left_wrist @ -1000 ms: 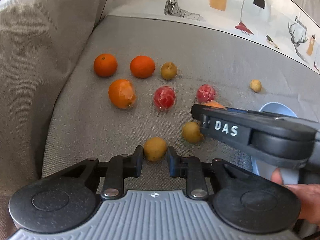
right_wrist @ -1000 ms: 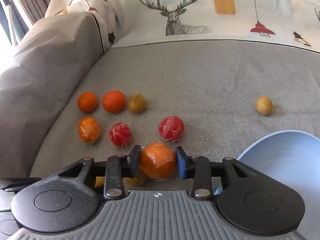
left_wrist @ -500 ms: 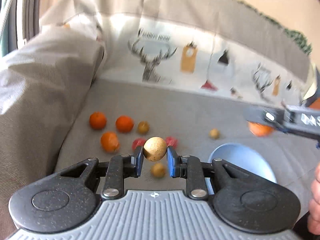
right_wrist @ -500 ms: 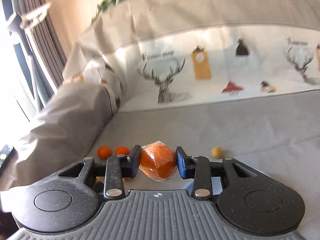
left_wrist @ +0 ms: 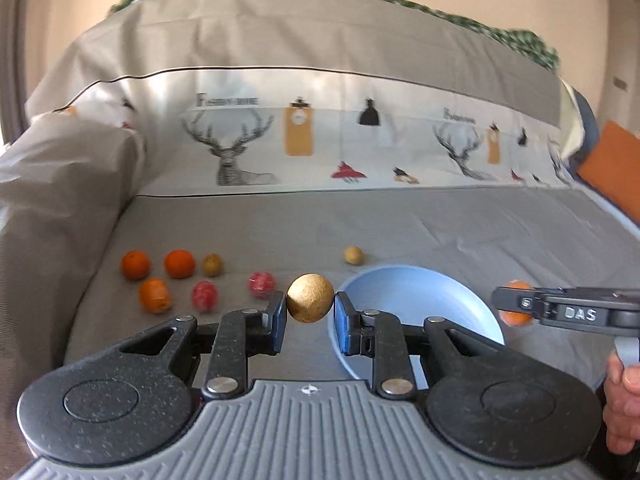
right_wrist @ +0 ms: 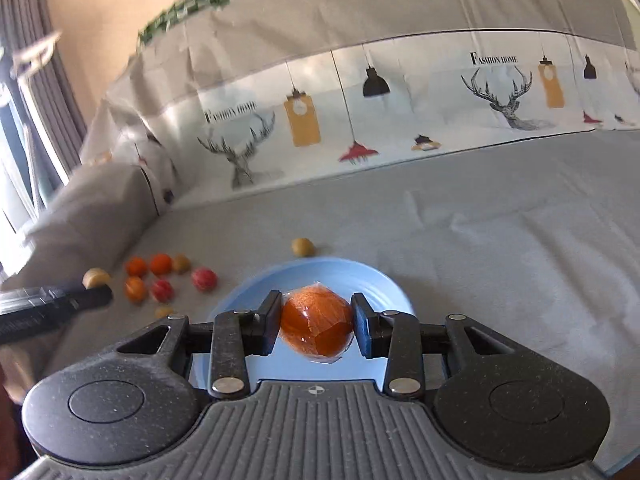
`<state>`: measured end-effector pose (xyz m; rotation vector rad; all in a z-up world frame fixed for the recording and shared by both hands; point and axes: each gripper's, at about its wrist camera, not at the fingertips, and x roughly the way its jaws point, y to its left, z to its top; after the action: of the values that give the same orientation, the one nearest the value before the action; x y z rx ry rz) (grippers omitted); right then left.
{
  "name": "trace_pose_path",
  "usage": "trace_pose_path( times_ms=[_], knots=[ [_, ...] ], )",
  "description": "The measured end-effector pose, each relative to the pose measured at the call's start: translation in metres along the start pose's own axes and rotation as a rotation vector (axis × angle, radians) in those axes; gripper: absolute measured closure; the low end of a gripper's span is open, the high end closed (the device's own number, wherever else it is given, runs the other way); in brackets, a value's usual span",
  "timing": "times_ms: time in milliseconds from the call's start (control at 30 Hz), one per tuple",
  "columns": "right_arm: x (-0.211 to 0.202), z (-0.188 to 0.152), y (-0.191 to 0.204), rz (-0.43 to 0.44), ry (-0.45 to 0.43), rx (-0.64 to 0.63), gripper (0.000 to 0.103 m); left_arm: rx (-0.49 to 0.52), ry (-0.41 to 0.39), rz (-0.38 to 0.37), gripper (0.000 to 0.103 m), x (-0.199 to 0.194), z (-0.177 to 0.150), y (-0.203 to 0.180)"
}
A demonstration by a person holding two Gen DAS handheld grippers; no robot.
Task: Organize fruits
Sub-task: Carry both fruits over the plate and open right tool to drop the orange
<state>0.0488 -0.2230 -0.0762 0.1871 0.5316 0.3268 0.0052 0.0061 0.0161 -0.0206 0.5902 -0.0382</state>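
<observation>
My left gripper [left_wrist: 310, 314] is shut on a small tan round fruit [left_wrist: 310, 298], held in the air just left of the light blue bowl [left_wrist: 416, 300]. My right gripper [right_wrist: 316, 325] is shut on a plastic-wrapped orange [right_wrist: 316, 327], held over the blue bowl [right_wrist: 248, 292]. The right gripper also shows in the left wrist view at the bowl's right side [left_wrist: 516, 308]. On the grey sofa seat lie oranges [left_wrist: 135, 265], [left_wrist: 179, 263], [left_wrist: 154, 301], two red wrapped fruits [left_wrist: 205, 296], [left_wrist: 262, 285] and tan fruits [left_wrist: 212, 264], [left_wrist: 353, 255].
A grey sofa armrest [left_wrist: 60, 200] rises at the left. The backrest cover with deer and lamp prints [left_wrist: 320, 140] stands behind the seat. An orange cushion [left_wrist: 612, 168] sits at the far right. A hand [left_wrist: 624, 404] holds the right tool. One more tan fruit [right_wrist: 163, 312] lies near the bowl.
Both grippers lifted off the seat with their fruits and swung right, toward the bowl. The right one now hangs over the bowl with the orange; the views tilted up.
</observation>
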Motion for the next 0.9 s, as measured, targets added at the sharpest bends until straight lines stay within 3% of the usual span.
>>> trace_pose_path(
  times_ms=[167, 333, 600, 900],
  knots=[
    [0.004, -0.005, -0.002, -0.006, 0.014, -0.012, 0.064, 0.062, 0.038, -0.084, 0.075, 0.011, -0.018, -0.030],
    [0.012, -0.005, 0.012, 0.000, 0.025, -0.057, 0.064, 0.169, 0.076, -0.120, 0.075, 0.024, -0.035, -0.053],
    [0.025, -0.005, 0.014, -0.016, 0.062, -0.080, 0.064, 0.155, 0.104, -0.116, 0.075, 0.040, -0.039, -0.053],
    [0.034, -0.008, 0.011, -0.018, 0.092, -0.078, 0.064, 0.205, 0.122, -0.107, 0.075, 0.051, -0.043, -0.063]
  ],
)
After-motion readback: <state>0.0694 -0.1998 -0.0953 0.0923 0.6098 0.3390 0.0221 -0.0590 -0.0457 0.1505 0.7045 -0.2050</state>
